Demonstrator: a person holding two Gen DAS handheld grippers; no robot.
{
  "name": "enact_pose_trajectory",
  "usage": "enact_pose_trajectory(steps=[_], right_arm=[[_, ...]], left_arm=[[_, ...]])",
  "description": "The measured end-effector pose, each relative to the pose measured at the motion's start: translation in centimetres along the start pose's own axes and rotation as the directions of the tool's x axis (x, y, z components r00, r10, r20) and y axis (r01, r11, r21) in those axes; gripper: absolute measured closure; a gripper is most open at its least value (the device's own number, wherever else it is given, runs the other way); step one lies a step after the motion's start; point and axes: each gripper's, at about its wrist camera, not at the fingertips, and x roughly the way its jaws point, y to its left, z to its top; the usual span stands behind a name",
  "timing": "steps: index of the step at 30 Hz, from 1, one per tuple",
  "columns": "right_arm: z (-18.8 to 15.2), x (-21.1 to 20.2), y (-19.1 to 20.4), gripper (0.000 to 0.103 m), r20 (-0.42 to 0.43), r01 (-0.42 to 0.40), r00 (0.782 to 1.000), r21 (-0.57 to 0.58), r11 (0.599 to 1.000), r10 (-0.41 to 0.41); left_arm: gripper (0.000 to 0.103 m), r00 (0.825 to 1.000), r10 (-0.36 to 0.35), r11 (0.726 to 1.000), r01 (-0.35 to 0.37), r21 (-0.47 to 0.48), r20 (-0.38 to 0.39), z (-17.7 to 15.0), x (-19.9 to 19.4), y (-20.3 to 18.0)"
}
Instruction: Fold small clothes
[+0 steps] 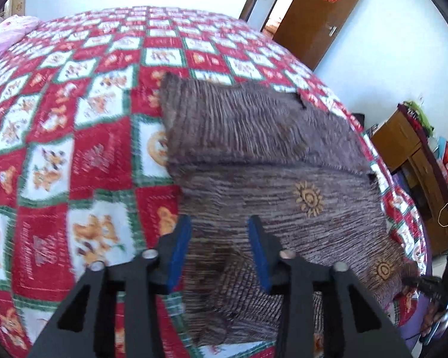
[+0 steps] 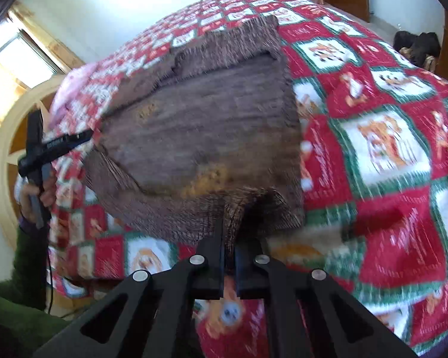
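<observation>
A brown striped knitted garment (image 1: 268,137) with yellow sun motifs lies partly folded on a red, white and green checked quilt (image 1: 74,149). My left gripper (image 1: 219,220) hovers over its near edge, blue pads apart, the fabric showing below them and not pinched. In the right wrist view the same garment (image 2: 209,119) spreads ahead on the quilt (image 2: 373,149). My right gripper (image 2: 234,232) is shut on a raised fold at the garment's near edge. At the garment's left side a hand (image 2: 35,194) holds the left gripper (image 2: 83,135).
A pink pillow (image 1: 9,32) lies at the bed's far left. Beyond the bed stand a wooden door (image 1: 319,15) and a cluttered wooden cabinet (image 1: 409,149). A round wooden headboard (image 2: 0,155) and a window (image 2: 21,56) are at the left; a dark heap (image 2: 415,44) lies on the floor.
</observation>
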Motion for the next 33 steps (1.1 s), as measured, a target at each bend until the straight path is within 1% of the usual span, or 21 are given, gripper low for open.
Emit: enact_pose_trajectory(steps=[1,3,6,8,9,11,12,13,14,16,18,21,23,25,26,27,29,30,31,32,33], right_arm=[[0.5,-0.1,0.0,0.099,0.006,-0.036,0.999,0.012,0.999,0.036],[2.3,-0.5,-0.2,0.099,0.021,-0.164,0.986,0.058,0.985,0.163],[5.2,-0.7,-0.6,0.099,0.092,-0.299,0.953,0.111,0.948,0.290],[7.5,-0.1,-1.8,0.098,0.166,-0.358,0.929,0.160,0.920,0.332],[8.3,0.2,-2.4,0.097,0.196,-0.350,0.929,0.185,0.918,0.315],[9.8,1.1,-3.8,0.094,0.238,-0.292,0.942,0.241,0.926,0.235],[10.1,1.4,-4.3,0.089,0.246,-0.256,0.950,0.259,0.931,0.193],[10.2,1.4,-4.5,0.083,0.259,-0.236,0.951,0.267,0.934,0.166],[10.0,1.2,-4.5,0.079,0.284,-0.228,0.947,0.263,0.937,0.151],[9.2,0.7,-3.5,0.063,0.319,-0.214,0.938,0.222,0.951,0.137],[8.0,0.3,-2.3,0.061,0.322,-0.181,0.939,0.171,0.969,0.119],[6.8,0.7,-0.6,0.061,0.287,-0.195,0.945,0.097,0.976,0.160],[6.2,1.1,0.3,0.061,0.262,-0.187,0.951,0.072,0.980,0.163],[5.7,1.4,1.0,0.061,0.252,-0.177,0.955,0.053,0.983,0.159],[5.5,1.5,1.3,0.061,0.248,-0.172,0.956,0.048,0.984,0.155],[5.4,1.6,1.4,0.061,0.246,-0.172,0.957,0.049,0.984,0.155],[5.1,1.5,1.3,0.061,0.247,-0.182,0.955,0.064,0.981,0.161],[5.0,1.5,1.2,0.061,0.250,-0.184,0.955,0.071,0.980,0.161],[4.9,1.4,1.2,0.061,0.255,-0.184,0.954,0.078,0.980,0.159],[4.9,1.2,1.3,0.061,0.263,-0.182,0.953,0.088,0.979,0.154],[4.8,1.0,1.3,0.061,0.269,-0.184,0.951,0.093,0.978,0.154]], left_arm=[[0.053,1.000,0.004,1.000,-0.005,0.009,0.020,0.0,-0.8,0.3],[0.052,0.999,0.024,0.999,-0.026,0.038,0.042,0.0,-1.9,0.8],[0.052,0.996,0.076,0.994,-0.080,0.068,0.055,-0.1,-2.5,1.4],[0.052,0.995,0.088,0.994,-0.091,0.054,0.044,-0.4,-2.5,2.0],[0.052,0.996,0.087,0.995,-0.089,0.047,0.034,-0.5,-2.4,2.2],[0.052,0.995,0.099,0.994,-0.099,0.053,0.012,-1.3,-2.3,2.7],[0.052,0.994,0.108,0.992,-0.108,0.064,0.003,-1.7,-2.4,2.8],[0.052,0.993,0.115,0.990,-0.114,0.081,-0.009,-2.3,-2.3,2.9],[0.052,0.993,0.113,0.990,-0.111,0.091,-0.018,-2.8,-2.3,3.0],[0.052,0.992,0.112,0.985,-0.103,0.138,-0.055,-4.0,-1.8,2.7],[0.052,0.989,0.126,0.973,-0.109,0.202,-0.076,-4.9,-1.3,2.0],[0.052,0.984,0.144,0.939,-0.103,0.329,-0.104,-5.6,0.1,-0.1],[0.052,0.980,0.166,0.892,-0.101,0.441,-0.110,-6.0,1.0,-2.1],[0.052,0.980,0.184,0.825,-0.111,0.554,-0.078,-6.2,1.4,-4.1],[0.052,0.982,0.178,0.801,-0.104,0.589,-0.069,-6.1,1.6,-4.8],[0.052,0.986,0.145,0.787,-0.062,0.613,-0.087,-5.7,2.0,-5.7],[0.050,0.987,0.080,0.795,0.019,0.606,-0.136,-4.3,2.9,-6.7],[0.048,0.988,0.079,0.807,0.017,0.590,-0.136,-3.3,3.5,-7.0],[0.046,0.988,0.091,0.827,-0.003,0.562,-0.127,-2.3,4.2,-7.0],[0.047,0.988,0.095,0.846,-0.015,0.533,-0.123,-1.4,4.6,-6.7],[0.047,0.989,0.084,0.874,-0.013,0.485,-0.125,-0.5,5.0,-6.3]])
